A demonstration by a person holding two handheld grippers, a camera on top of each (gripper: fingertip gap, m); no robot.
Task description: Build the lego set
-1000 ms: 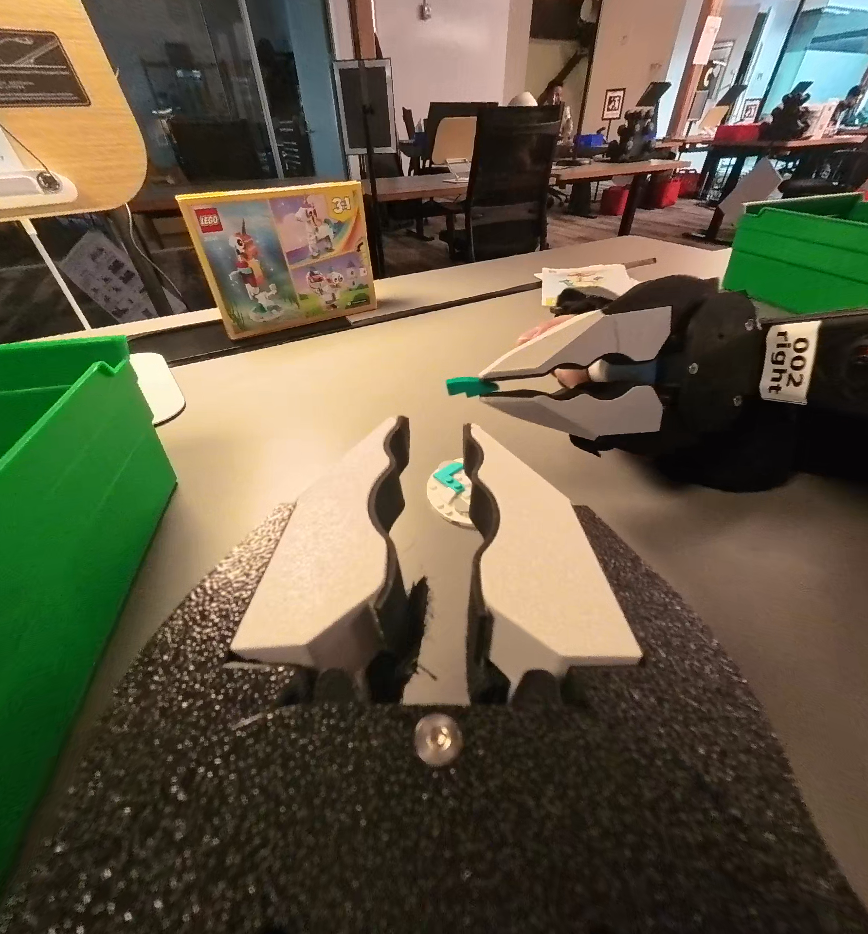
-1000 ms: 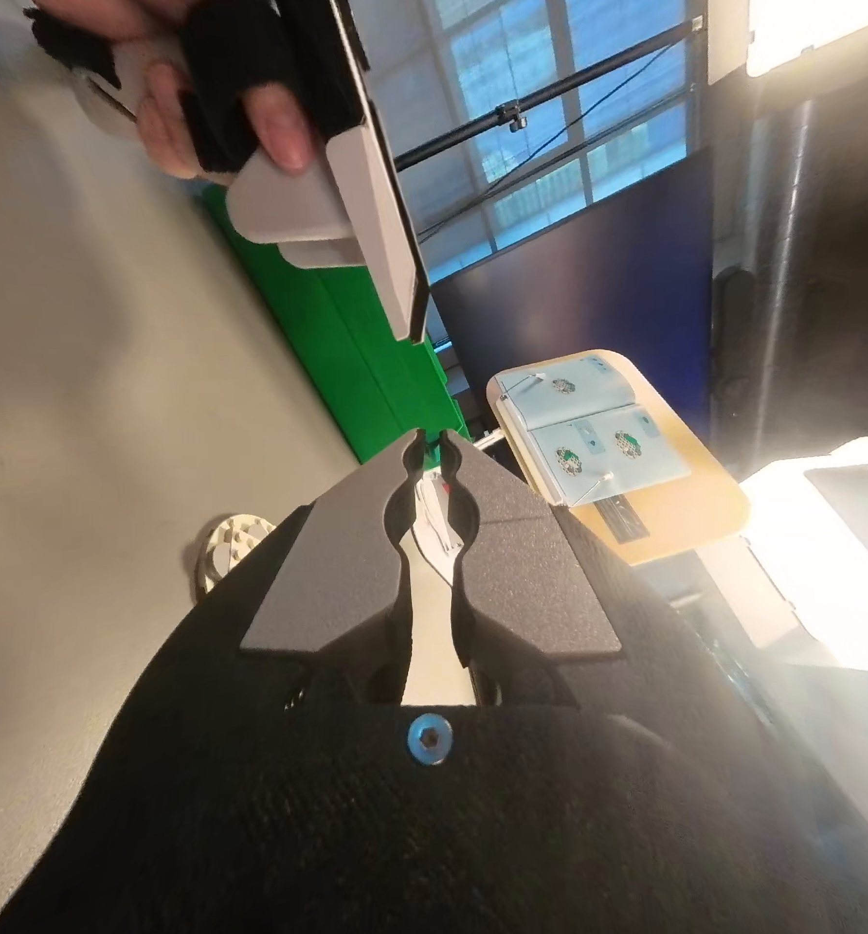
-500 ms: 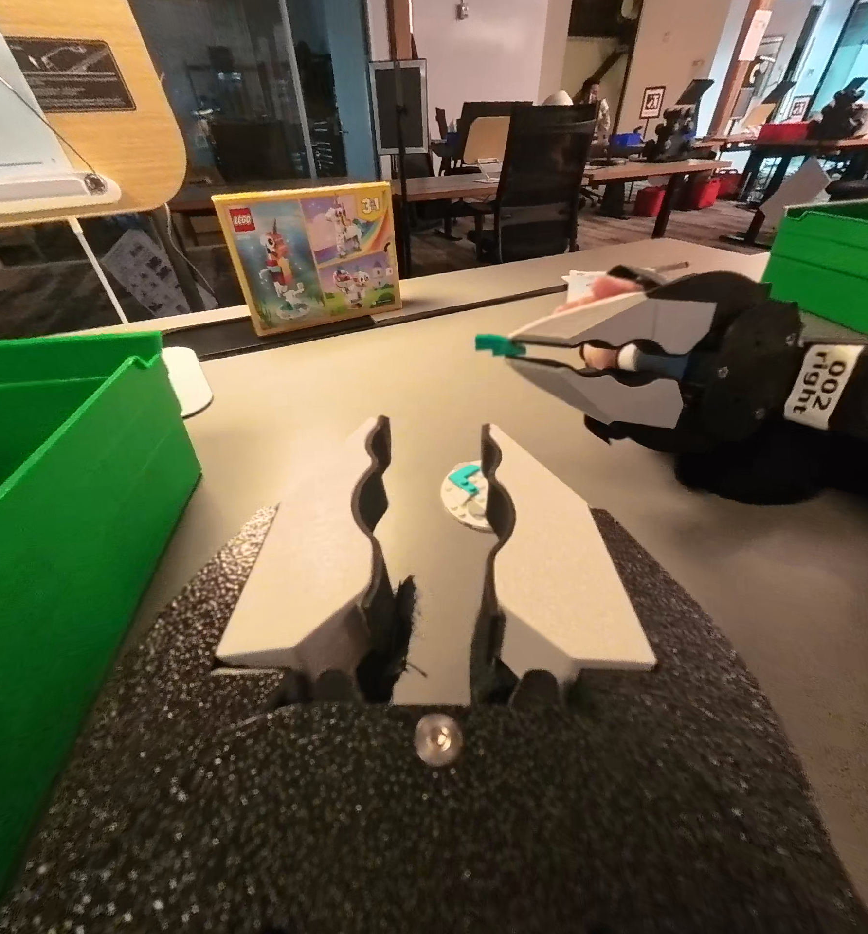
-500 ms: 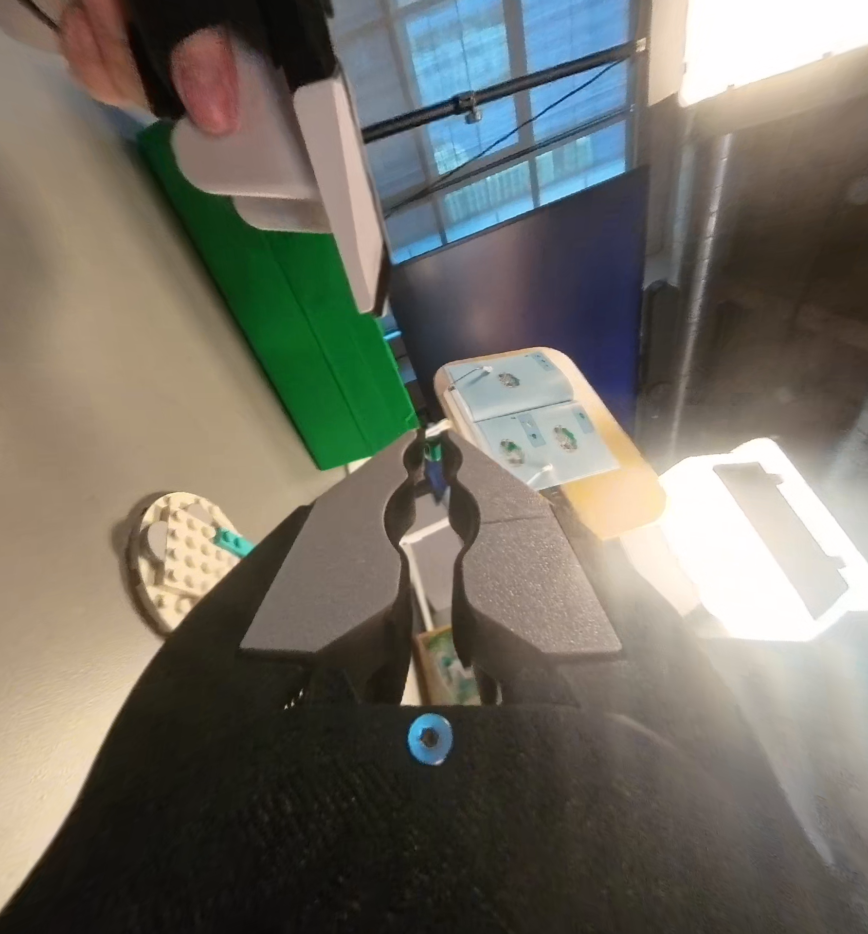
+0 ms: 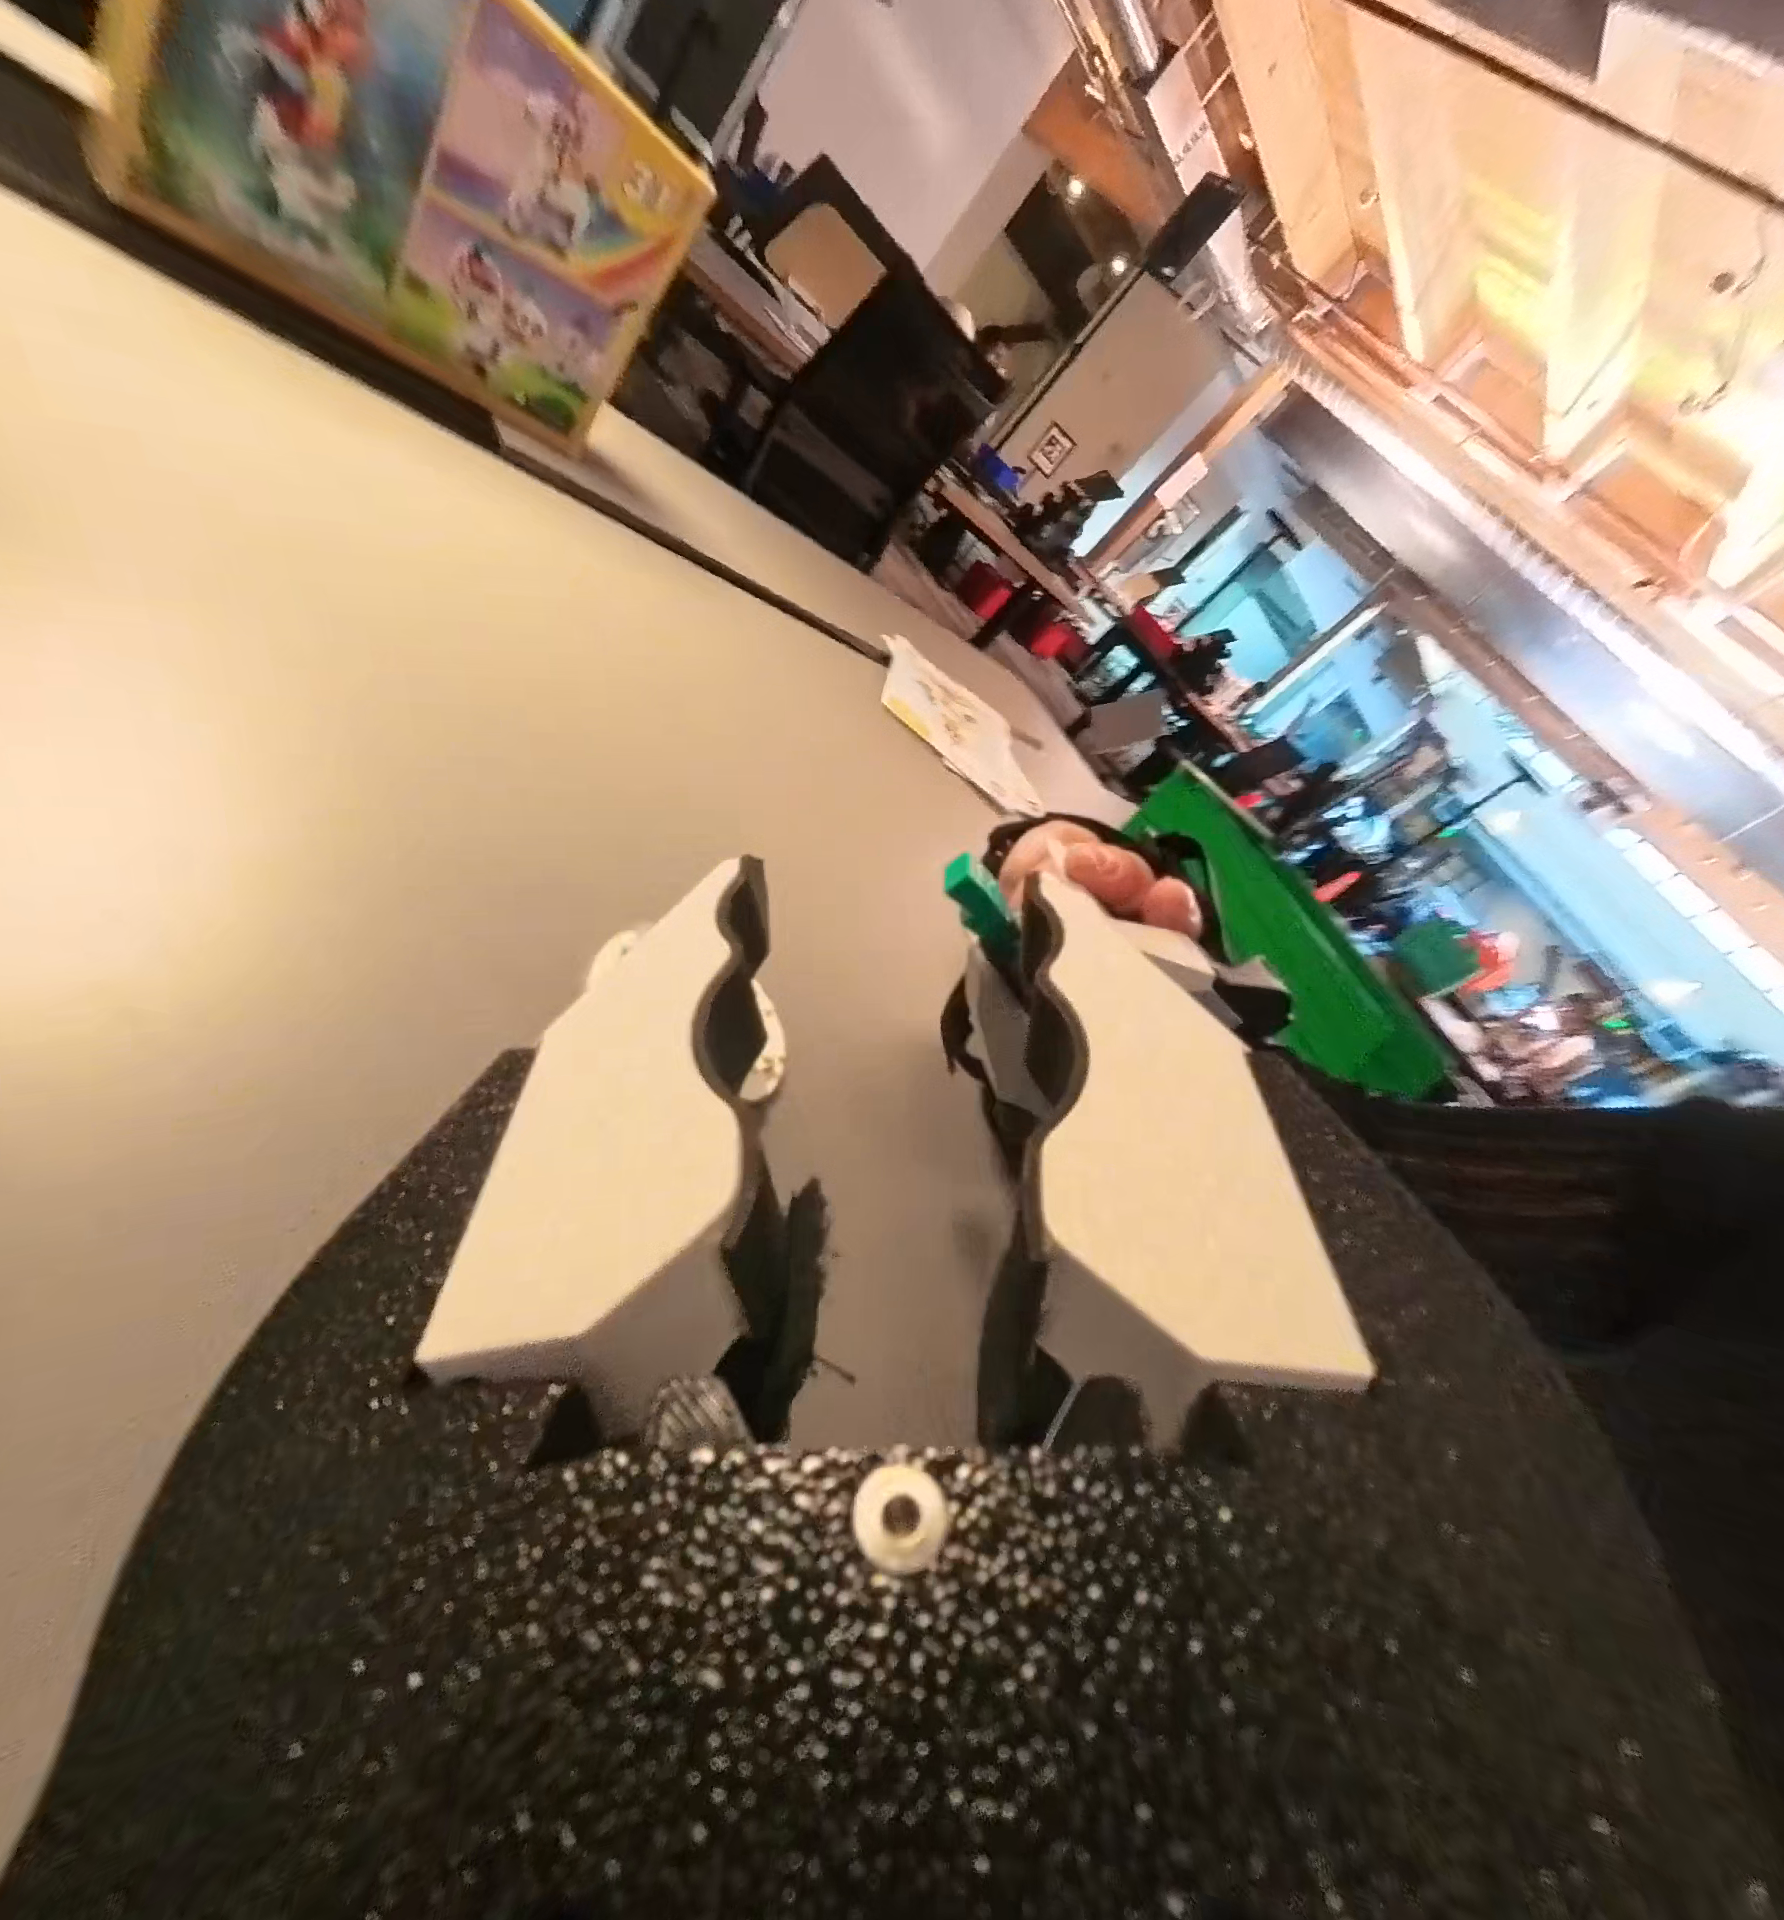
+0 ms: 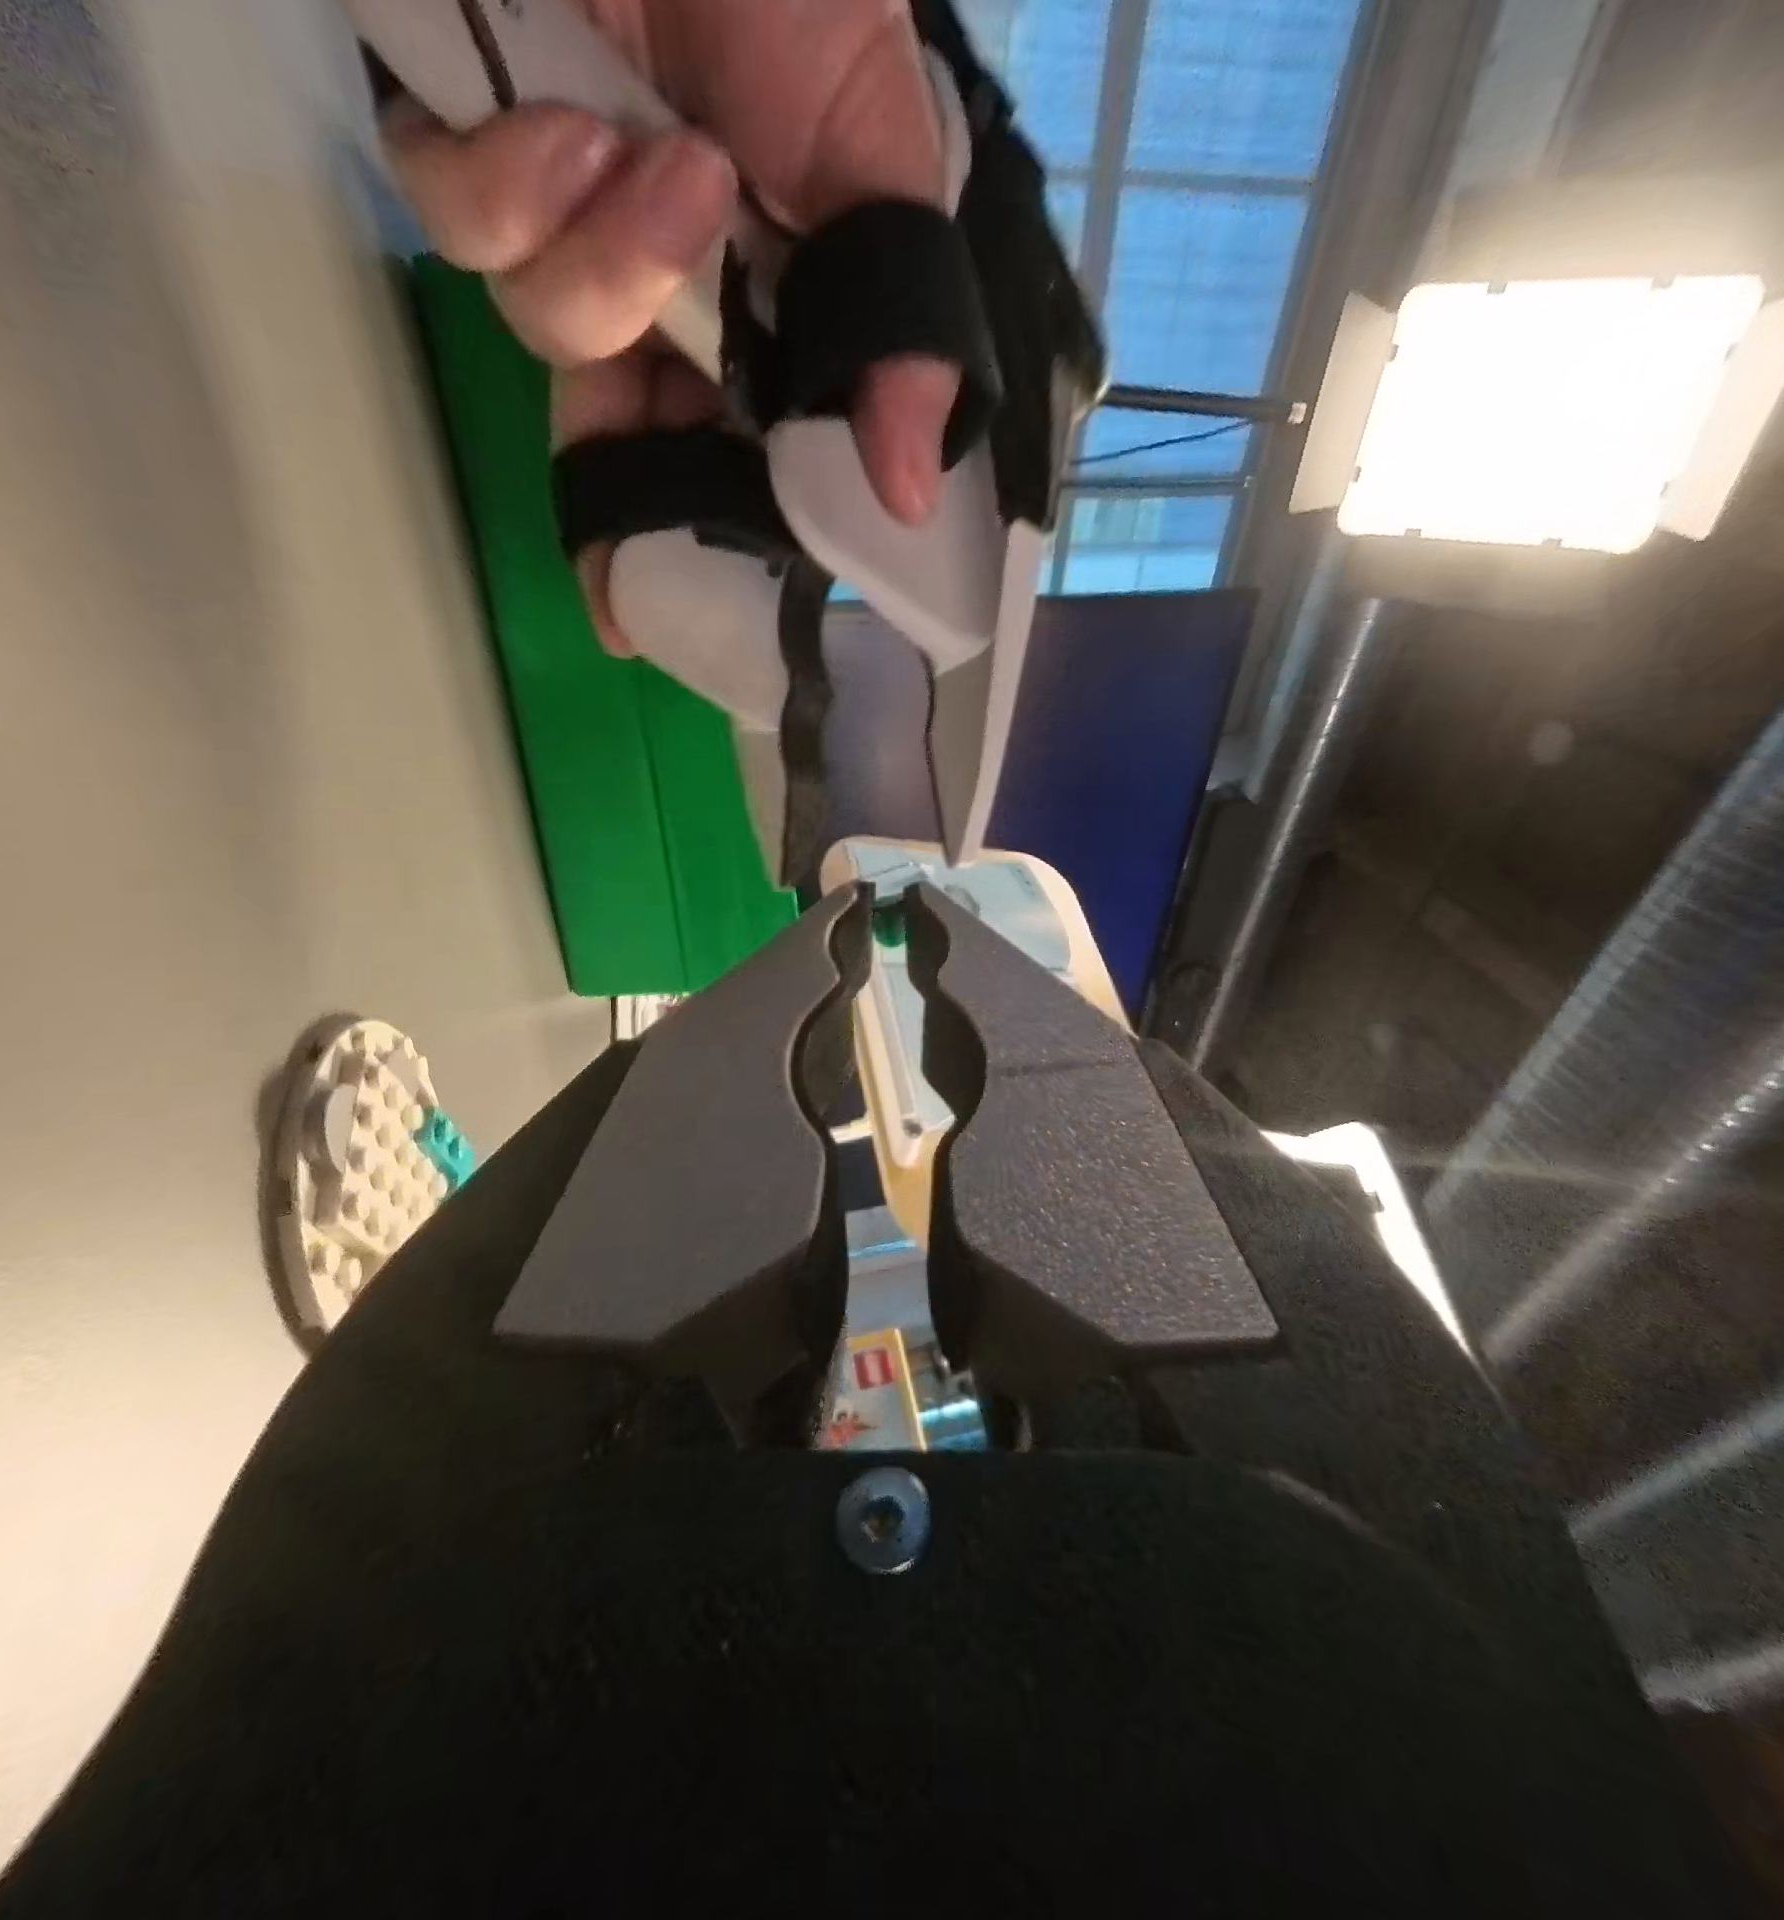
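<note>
A small teal lego piece (image 6: 886, 920) is seen pinched at the very tips of the right gripper (image 6: 888, 904), whose dark fingers are drawn nearly together around it. Directly ahead, the left gripper (image 6: 872, 831) is pointed back at it tip to tip, with its pale fingers held apart and nothing between them; a hand (image 6: 701, 208) in a black fingerless glove is wrapped around its handle.

In the left wrist view, the same teal piece (image 5: 981, 902) is shown just beside the tip of that gripper's right finger (image 5: 1137, 1122), not yet enclosed.

A round white studded plate (image 6: 353, 1153) is laid flat on the pale table (image 6: 140, 727) to the left, with another teal brick (image 6: 446, 1143) already attached (partly hidden by the gripper body). A green bin (image 6: 597, 727) is placed farther off.

The piece is judged light, rigid and smooth, so it could easily be twisted or dropped; it is best taken across its flat side faces, clear of the studs.
</note>
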